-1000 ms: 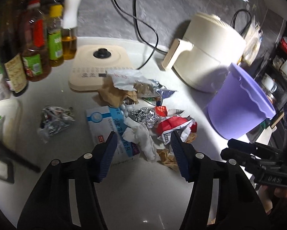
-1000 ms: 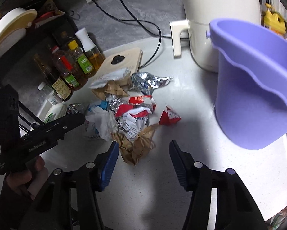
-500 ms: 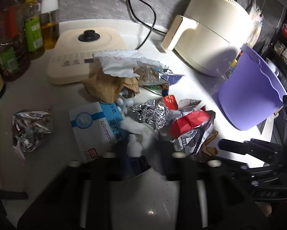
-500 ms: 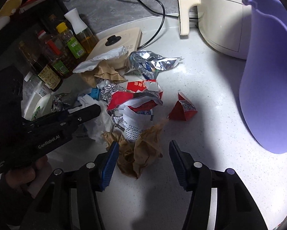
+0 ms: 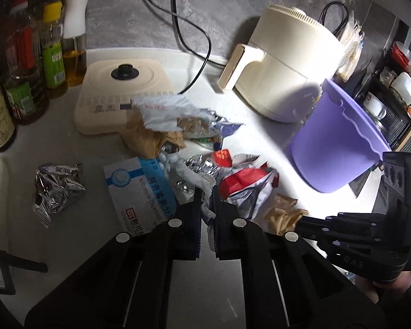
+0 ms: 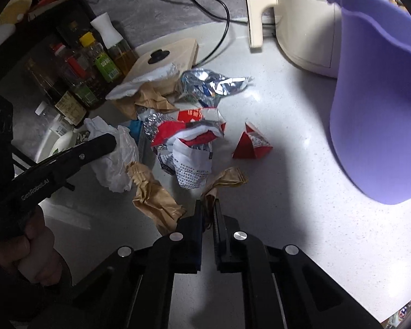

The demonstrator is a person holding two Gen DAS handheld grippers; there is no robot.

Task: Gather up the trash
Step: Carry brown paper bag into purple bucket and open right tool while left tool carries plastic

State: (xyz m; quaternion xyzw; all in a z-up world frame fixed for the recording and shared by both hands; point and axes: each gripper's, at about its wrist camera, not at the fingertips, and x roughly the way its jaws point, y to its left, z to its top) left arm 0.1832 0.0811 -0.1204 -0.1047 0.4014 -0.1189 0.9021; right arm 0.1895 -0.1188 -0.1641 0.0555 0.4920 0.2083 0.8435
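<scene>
A pile of trash lies on the white counter (image 6: pixel 287 181). My left gripper (image 5: pixel 205 194) is at the pile's near edge, its jaws closing tight on a crumpled white tissue (image 5: pixel 194 175). In the right wrist view that tissue (image 6: pixel 115 150) hangs from the left gripper's fingers (image 6: pixel 95 148). My right gripper (image 6: pixel 208 205) has its jaws closing on a twisted brown paper (image 6: pixel 227 179), which is pinched between the pads. A purple bin (image 6: pixel 375 115) stands to the right of the pile and shows in the left wrist view as the purple bin (image 5: pixel 334 148).
Still on the counter are a blue-and-white box (image 5: pixel 139 192), a foil wrapper (image 5: pixel 57 189), red-and-white wrappers (image 6: pixel 194 126) and a red triangular scrap (image 6: pixel 250 144). Behind them stand a cream air fryer (image 5: pixel 285 65), a flat cream appliance (image 5: pixel 117 93), bottles (image 5: pixel 51 63) and a black cord (image 5: pixel 194 35).
Both grippers went from wide open to shut. The left pushed into the pile and closed on the white tissue; the right sank toward the brown paper and closed on it.
</scene>
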